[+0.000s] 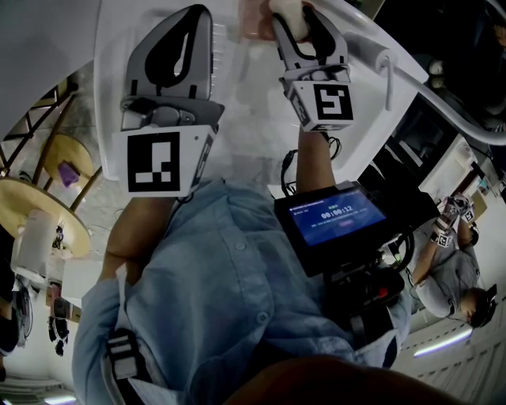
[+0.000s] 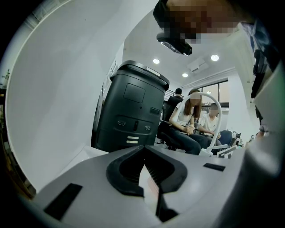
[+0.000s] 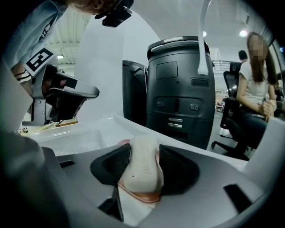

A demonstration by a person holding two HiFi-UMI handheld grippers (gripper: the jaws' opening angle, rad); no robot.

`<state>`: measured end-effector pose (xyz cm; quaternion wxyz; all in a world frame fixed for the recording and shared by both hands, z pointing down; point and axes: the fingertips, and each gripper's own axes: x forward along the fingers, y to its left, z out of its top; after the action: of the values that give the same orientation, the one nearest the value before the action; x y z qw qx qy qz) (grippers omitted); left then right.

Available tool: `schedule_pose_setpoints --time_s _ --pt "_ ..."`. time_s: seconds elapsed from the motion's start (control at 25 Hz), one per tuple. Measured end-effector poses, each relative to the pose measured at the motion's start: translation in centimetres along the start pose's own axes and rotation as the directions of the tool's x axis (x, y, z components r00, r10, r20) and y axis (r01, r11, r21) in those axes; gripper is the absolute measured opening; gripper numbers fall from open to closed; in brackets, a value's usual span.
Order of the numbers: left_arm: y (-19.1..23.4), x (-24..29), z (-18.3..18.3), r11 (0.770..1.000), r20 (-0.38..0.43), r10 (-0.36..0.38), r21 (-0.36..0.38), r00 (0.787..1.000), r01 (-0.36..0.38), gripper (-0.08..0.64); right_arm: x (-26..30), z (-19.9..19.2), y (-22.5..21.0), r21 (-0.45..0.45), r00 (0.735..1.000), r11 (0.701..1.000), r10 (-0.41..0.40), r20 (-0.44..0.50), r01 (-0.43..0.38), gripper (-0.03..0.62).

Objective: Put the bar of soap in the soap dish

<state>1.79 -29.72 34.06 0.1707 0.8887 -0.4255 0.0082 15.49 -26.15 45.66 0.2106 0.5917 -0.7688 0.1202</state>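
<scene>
Held soap bar clamped in right gripper over pink soap dish, left gripper pinched together, empty; probably needed lowering, then release.

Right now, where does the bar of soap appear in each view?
Head view: top edge, the bar of soap sits between the jaws of the right gripper.
Left gripper view: not in it.
Right gripper view: low centre, clamped between the jaws.
Shared landmark: the dark machine stands behind the jaws in both gripper views.
</scene>
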Motion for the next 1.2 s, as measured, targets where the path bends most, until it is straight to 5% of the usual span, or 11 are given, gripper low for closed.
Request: schedule_pose_setpoints --time_s 0.76,0.96,1.08,1.2 --pt "0.0 0.3 0.0 1.000 -0.006 -0.017 -0.006 1.000 0.017 0.008 -0.8 0.7 -0.1 0.034 1.000 0.999 -0.002 0.028 0.001 0.201" --pt "0.3 0.3 -0.2 1.000 -0.009 -0.018 -0.008 1.000 0.018 0.008 -3.0 5.0 2.0 0.003 0.984 1.000 -0.014 0.175 0.014 0.197" --pt "0.4 0.3 -0.3 1.000 -0.003 -0.018 -0.020 1.000 0.018 0.008 -4.4 4.2 6.2 -0.001 0.981 0.991 0.130 0.146 -0.131 0.006" --pt "0.4 0.2 -0.5 1.000 -0.013 -0.024 -0.017 1.000 0.023 0.008 -4.0 0.8 9.6 0.062 0.960 0.958 0.276 0.054 -0.279 0.006"
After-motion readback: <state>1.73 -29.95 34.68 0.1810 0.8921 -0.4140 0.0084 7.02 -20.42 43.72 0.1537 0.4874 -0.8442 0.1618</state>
